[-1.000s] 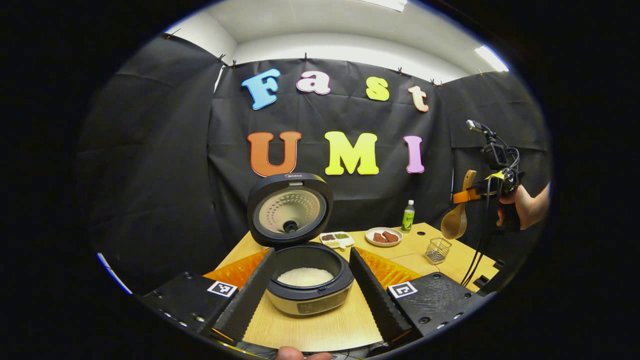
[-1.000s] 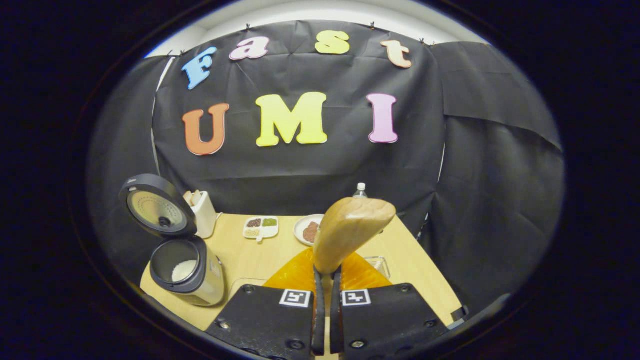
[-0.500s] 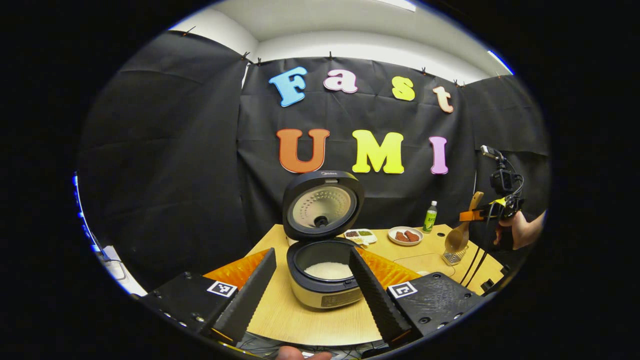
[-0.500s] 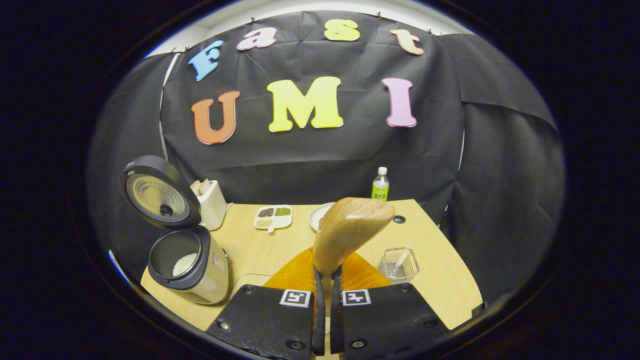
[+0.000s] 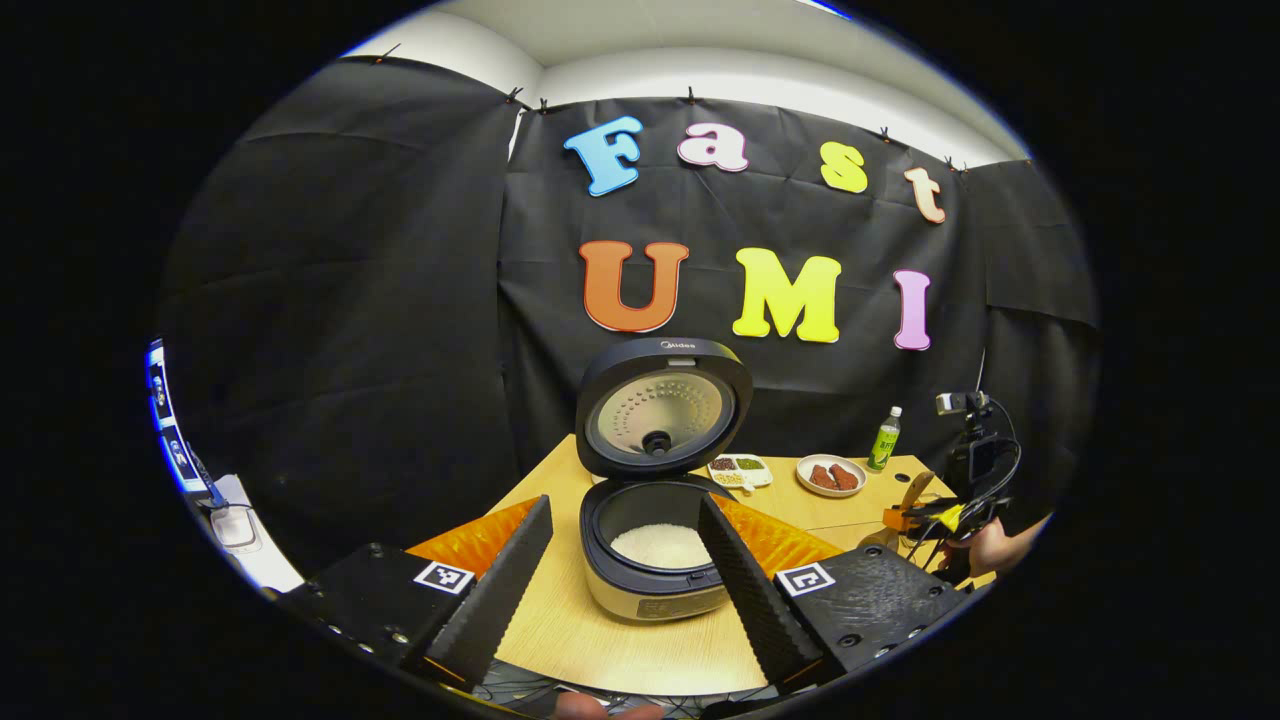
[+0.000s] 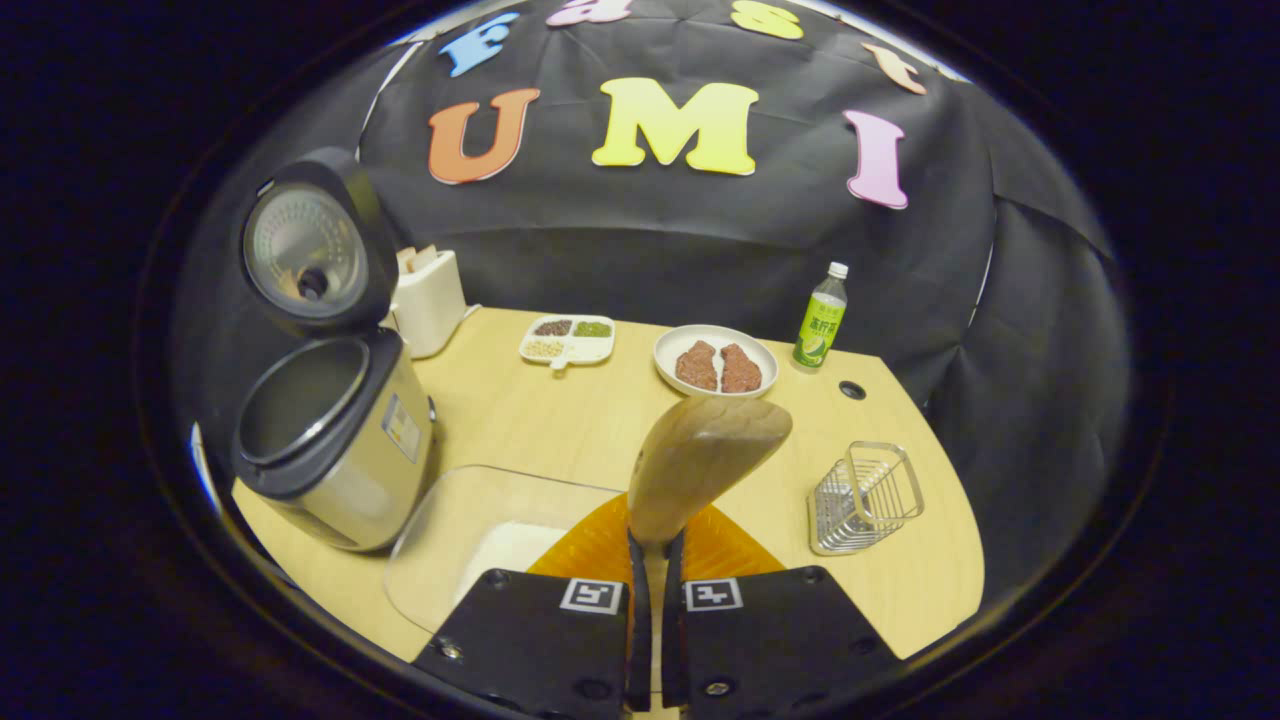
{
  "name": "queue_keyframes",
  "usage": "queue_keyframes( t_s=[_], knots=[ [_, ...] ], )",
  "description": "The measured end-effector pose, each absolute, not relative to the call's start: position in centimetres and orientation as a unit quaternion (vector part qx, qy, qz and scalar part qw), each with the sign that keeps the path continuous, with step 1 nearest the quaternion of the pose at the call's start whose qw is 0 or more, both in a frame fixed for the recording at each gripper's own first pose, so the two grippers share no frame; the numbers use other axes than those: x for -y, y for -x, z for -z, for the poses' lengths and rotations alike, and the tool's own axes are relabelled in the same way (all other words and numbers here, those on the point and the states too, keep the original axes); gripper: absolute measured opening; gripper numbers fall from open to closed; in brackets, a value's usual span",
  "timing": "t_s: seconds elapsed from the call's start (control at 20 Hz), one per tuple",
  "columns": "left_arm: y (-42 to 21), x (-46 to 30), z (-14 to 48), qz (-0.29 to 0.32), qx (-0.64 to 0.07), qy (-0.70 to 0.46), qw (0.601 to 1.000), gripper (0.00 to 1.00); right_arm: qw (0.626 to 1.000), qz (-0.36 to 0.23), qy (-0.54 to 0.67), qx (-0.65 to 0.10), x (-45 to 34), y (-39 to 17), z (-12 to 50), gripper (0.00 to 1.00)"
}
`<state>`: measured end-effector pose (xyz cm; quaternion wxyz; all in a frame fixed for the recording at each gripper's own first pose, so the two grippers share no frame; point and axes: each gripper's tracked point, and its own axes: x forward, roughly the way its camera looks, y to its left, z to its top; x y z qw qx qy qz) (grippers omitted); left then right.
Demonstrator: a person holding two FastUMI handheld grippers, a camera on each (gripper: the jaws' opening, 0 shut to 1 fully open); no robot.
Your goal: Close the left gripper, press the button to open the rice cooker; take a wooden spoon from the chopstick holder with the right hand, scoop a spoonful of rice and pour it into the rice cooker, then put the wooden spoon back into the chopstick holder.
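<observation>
Right gripper [image 6: 650, 545]: its jaws are closing tightly on the handle of the wooden spoon [image 6: 700, 462], whose bowl is rising upright just ahead of the fingers in the right gripper view.
Left gripper [image 5: 625, 575]: its jaws are standing wide apart and holding nothing, framing the rice cooker in the left gripper view.
Clear container [image 6: 480, 535]: a shallow transparent tub is lying on the table [image 6: 560, 420] just in front of the right gripper, with white rice showing inside it.
Chopstick holder [image 6: 865, 497]: a wire basket is standing on the table to the right of the spoon, apart from it.
Rice cooker [image 5: 655, 560]: it is sitting near the table's front edge with its lid [image 5: 665, 418] standing fully open and white rice lying in its pot; in the right gripper view it is standing at the left of the table.
Right gripper seen from afar [image 5: 935, 518]: a hand [image 5: 990, 548] is holding it low over the table's right side.
White box [image 6: 428, 298]: it is standing just behind the cooker.
Divided dish [image 6: 567, 341]: a small tray of grains is lying toward the back of the table.
Plate [image 6: 715, 362]: it is carrying two reddish-brown pieces beside the dish.
Green bottle [image 6: 820, 318]: it is standing upright near the back wall.
</observation>
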<state>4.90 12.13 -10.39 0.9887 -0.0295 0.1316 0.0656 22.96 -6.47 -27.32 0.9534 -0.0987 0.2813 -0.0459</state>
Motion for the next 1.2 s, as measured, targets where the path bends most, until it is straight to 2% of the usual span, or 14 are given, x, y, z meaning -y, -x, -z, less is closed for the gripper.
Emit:
queue_keyframes(
  t_s=[0.2, 0.8, 0.95, 1.2],
  knots=[
    [-4.9, -11.9, 11.7, -0.076, -0.155, 0.034, 0.984, 0.95, 0.951, 0.026, 0.148, -0.271, 5.1, -23.2, 29.0, 0.09],
    [-4.3, -13.3, 11.5, -0.09, -0.171, 0.031, 0.981, 0.95, 0.946, -0.077, -0.02, -0.315, -4.8, -22.2, 31.2, 0.1],
    [-4.2, -13.0, 11.2, -0.088, -0.17, 0.027, 0.981, 0.95, 0.933, -0.069, -0.104, -0.337, -4.6, -22.0, 31.3, 0.1],
    [-4.4, -11.9, 10.8, -0.078, -0.165, 0.02, 0.983, 0.95, 0.891, -0.022, -0.277, -0.36, -1.9, -21.5, 31.5, 0.1]
  ],
)
